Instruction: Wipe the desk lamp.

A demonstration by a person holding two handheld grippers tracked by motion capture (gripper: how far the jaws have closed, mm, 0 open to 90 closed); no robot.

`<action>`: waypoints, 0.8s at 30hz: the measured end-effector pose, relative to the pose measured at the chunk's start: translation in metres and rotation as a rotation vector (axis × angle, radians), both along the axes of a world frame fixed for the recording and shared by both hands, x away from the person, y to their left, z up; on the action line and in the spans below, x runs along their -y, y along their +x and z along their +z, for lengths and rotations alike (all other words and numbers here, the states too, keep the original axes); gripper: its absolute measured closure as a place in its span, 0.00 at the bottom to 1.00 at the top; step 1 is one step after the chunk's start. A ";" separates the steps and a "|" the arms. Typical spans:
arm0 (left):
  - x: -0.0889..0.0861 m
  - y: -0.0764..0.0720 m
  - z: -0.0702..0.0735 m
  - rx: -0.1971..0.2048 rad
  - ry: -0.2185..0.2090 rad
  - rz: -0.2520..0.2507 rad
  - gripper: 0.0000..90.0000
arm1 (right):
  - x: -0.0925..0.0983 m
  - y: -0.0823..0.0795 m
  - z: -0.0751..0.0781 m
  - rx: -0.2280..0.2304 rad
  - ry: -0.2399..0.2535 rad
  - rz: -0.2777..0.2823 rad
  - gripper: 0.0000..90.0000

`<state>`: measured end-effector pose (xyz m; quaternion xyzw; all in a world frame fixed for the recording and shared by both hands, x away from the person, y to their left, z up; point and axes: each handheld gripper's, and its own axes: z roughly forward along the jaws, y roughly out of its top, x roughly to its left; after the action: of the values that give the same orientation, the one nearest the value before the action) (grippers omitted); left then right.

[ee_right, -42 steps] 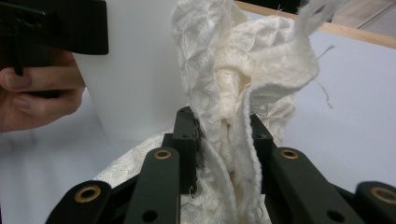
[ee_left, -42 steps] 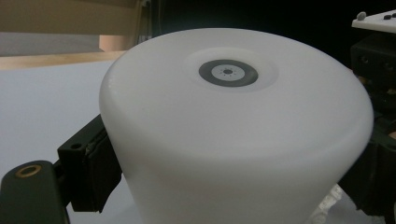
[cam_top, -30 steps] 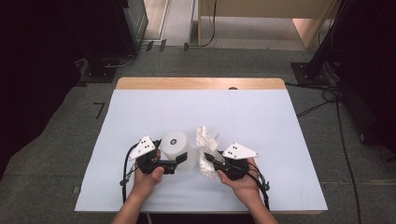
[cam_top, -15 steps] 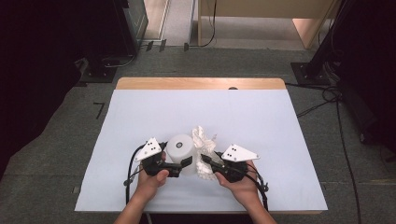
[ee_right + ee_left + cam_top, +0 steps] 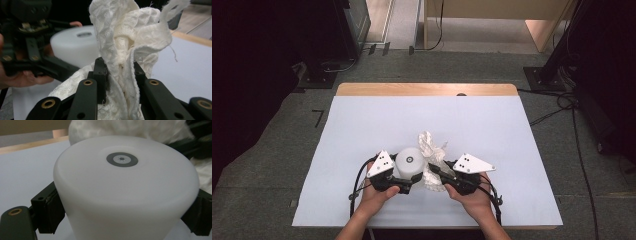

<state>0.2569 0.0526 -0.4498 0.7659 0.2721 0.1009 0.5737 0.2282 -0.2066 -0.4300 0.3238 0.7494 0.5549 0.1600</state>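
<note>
A dark cabinet (image 5: 287, 45) fills the room's 10 o'clock corner in the high view, standing on grey carpet (image 5: 272, 150) that runs around the table. The table (image 5: 427, 89) has a pale wooden top, showing as a strip along its far edge at 12 o'clock; a white sheet (image 5: 422, 120) covers the rest of the surface.

Near the sheet's 6 o'clock edge, the left gripper (image 5: 409, 181) clamps a white upturned cup (image 5: 408, 162) from both sides; in the left gripper view the black jaws press against the cup (image 5: 125, 185) at 8 and 4 o'clock, its flat base with a grey ring mark facing up.

Just beside it, toward 3 o'clock, the right gripper (image 5: 435, 171) stands narrowed on a crumpled white cloth (image 5: 432, 150). The right gripper view shows the cloth (image 5: 130, 50) bunched upright between the jaws, rising to 12 o'clock, its loose folds touching the cup's side.

Farther right, black cables (image 5: 562, 105) trail over the carpet at 2 o'clock, below a light wooden cabinet (image 5: 492, 20).
</note>
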 end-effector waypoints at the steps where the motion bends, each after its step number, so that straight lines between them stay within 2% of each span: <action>1: -0.002 0.000 0.001 -0.003 -0.020 -0.001 0.10 | -0.001 0.001 -0.003 -0.016 -0.002 0.000 0.82; 2: -0.002 0.000 0.001 -0.003 -0.020 -0.001 0.10 | -0.001 0.001 -0.003 -0.016 -0.002 0.000 0.82; 6: -0.010 0.001 0.006 0.022 -0.064 0.025 0.10 | -0.005 0.008 -0.018 -0.082 -0.035 0.015 0.82; 8: -0.011 0.001 0.006 0.029 -0.068 0.030 0.10 | -0.007 0.010 -0.024 -0.103 -0.058 0.010 0.82; 10: -0.010 0.001 0.004 0.054 -0.038 0.047 0.10 | -0.006 0.012 -0.026 -0.109 -0.057 -0.002 0.81; 12: -0.007 0.001 0.001 0.085 0.018 0.072 0.10 | -0.003 0.012 -0.024 -0.109 -0.046 -0.017 0.81; 13: -0.007 0.001 0.001 0.085 0.018 0.072 0.10 | -0.001 0.012 -0.023 -0.108 -0.039 -0.029 0.81; 14: -0.005 0.002 -0.005 0.112 0.062 0.099 0.10 | 0.002 0.013 -0.022 -0.100 -0.033 -0.037 0.81; 15: -0.005 0.002 -0.008 0.121 0.073 0.107 0.10 | 0.004 0.013 -0.021 -0.098 -0.029 -0.044 0.81; 21: -0.006 0.006 -0.018 0.121 0.120 0.136 0.09 | 0.011 0.015 -0.020 -0.094 -0.017 -0.071 0.81; 24: -0.008 0.007 -0.020 0.111 0.120 0.139 0.09 | 0.011 0.015 -0.020 -0.094 -0.017 -0.072 0.81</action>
<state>0.2636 0.0603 -0.4697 0.7714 0.2859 0.1987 0.5326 0.2433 -0.2177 -0.4503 0.3749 0.7487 0.5265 0.1471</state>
